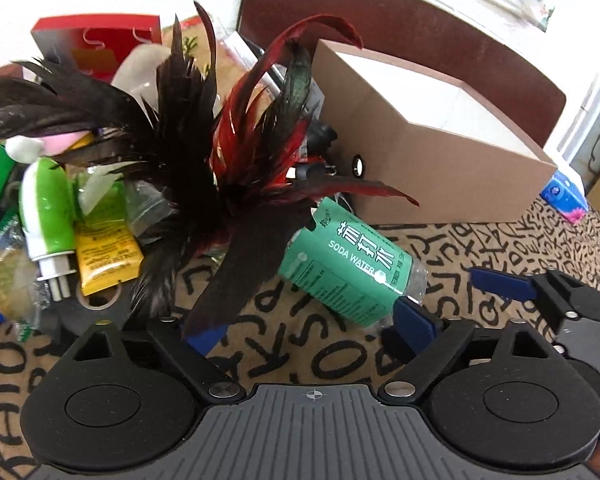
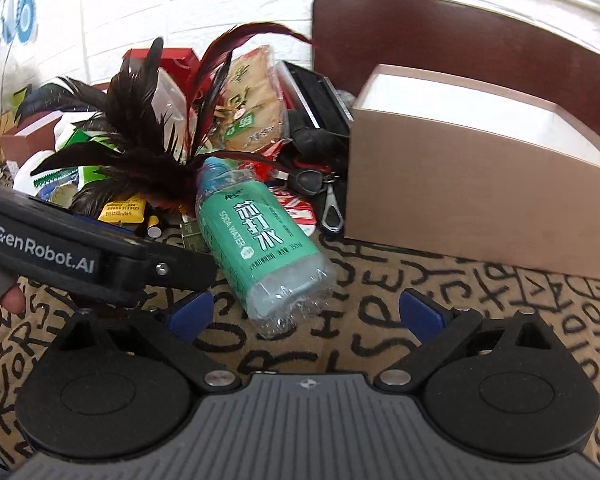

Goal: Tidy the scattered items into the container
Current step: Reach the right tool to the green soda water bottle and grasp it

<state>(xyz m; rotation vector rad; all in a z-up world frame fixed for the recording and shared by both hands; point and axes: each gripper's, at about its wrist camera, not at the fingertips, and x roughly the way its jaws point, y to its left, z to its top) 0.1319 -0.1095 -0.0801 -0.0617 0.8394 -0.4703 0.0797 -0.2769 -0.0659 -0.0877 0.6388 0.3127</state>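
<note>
A green-labelled soda water bottle (image 1: 346, 264) lies on its side on the patterned cloth; it also shows in the right wrist view (image 2: 260, 240), its base toward me. A black and red feather duster (image 1: 204, 152) lies over the pile, also in the right wrist view (image 2: 140, 152). The brown cardboard box (image 1: 432, 136) stands open at the right, and in the right wrist view (image 2: 472, 176). My left gripper (image 1: 308, 328) is open, just short of the bottle. My right gripper (image 2: 306, 314) is open, its fingers either side of the bottle's base.
A pile of items lies left of the box: a yellow tube (image 1: 104, 248), a green and white plug device (image 1: 48, 216), a red box (image 1: 96, 44), a snack bag (image 2: 252, 104), keys (image 2: 320, 188). A brown chair back (image 1: 400, 36) stands behind. A blue packet (image 1: 564, 196) sits right.
</note>
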